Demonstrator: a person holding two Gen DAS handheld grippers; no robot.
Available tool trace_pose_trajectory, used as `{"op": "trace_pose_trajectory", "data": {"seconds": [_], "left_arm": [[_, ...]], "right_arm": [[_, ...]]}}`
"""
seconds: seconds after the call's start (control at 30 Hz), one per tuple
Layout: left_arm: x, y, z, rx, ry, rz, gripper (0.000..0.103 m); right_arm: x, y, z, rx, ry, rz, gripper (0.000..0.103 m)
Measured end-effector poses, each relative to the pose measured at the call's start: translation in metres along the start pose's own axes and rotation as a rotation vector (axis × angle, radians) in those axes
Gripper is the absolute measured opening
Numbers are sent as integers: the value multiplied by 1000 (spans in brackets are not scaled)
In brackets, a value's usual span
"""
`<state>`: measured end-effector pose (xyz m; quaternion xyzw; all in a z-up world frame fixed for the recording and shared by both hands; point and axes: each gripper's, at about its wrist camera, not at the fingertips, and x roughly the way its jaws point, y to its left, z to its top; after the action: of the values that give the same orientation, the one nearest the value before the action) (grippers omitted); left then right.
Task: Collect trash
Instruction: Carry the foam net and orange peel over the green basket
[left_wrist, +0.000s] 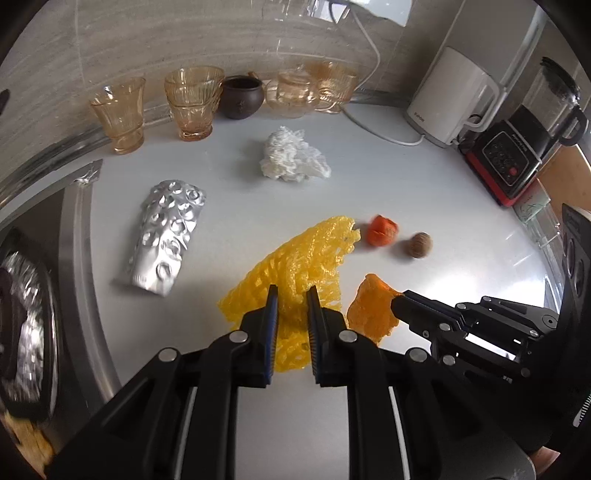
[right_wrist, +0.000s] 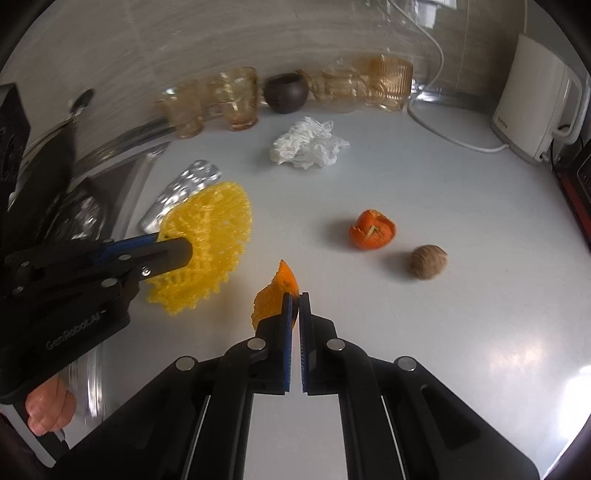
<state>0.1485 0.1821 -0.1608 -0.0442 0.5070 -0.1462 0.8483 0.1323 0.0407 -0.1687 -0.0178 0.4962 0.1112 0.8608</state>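
My left gripper (left_wrist: 291, 295) is shut on a yellow foam fruit net (left_wrist: 303, 254), which bunches between its pads; the net also shows in the right wrist view (right_wrist: 210, 236), with the left gripper (right_wrist: 184, 253) on it. My right gripper (right_wrist: 295, 301) is shut on a flat piece of orange peel (right_wrist: 275, 291), also seen in the left wrist view (left_wrist: 371, 310) at the right gripper's tip (left_wrist: 397, 301). On the white counter lie a curled orange peel (right_wrist: 372, 229), a brown nut (right_wrist: 427, 262), a crumpled white tissue (right_wrist: 306, 144) and a silver blister pack (left_wrist: 166, 236).
Amber glasses (left_wrist: 120, 114), a dark clay cup (left_wrist: 242, 96) and a glass teapot (left_wrist: 295, 92) line the back wall. A white kettle (left_wrist: 448, 99) with its cord and a blender (left_wrist: 532, 133) stand at the right. A foil-lined bin (left_wrist: 26, 325) sits at the left in a steel sink (left_wrist: 79, 221).
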Motion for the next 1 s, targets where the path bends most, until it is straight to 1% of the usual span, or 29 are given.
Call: {"op": "trace_pose_trajectory", "data": {"seconds": [0.13,0.23,0.37,0.47,0.57,0.67,0.77,0.87,1.0], "left_arm": [[-27,-26,-28,-4,-15,7,15],[-46,-52,-54,-6,-5,10,15],[-66,-92,-91,-4,6,5,15],[-76,-127,-122,-17,31,-27,15],[-79,-159,-152,-4,52,-37,15],[-79,-188,-181,17,89,-49,15],[-75,-212,-208,38,128,-56,15],[-71,-228,-229,63,159,-46,15],[-63,-245,-244,105,191,-23,15]], "right_arm": [[-40,-3,-29,-55,-21,-3,5],[-69,-15,-58,-76,-23,-10,4],[-108,-38,-109,-87,-11,-34,4],[-127,-54,-144,-78,6,-47,5],[-147,-74,-186,-62,30,-54,4],[-160,-90,-222,-41,49,-57,5],[-169,-104,-249,-17,61,-58,4],[-176,-113,-265,-2,61,-58,5],[-188,-119,-278,10,34,-58,5]]}}
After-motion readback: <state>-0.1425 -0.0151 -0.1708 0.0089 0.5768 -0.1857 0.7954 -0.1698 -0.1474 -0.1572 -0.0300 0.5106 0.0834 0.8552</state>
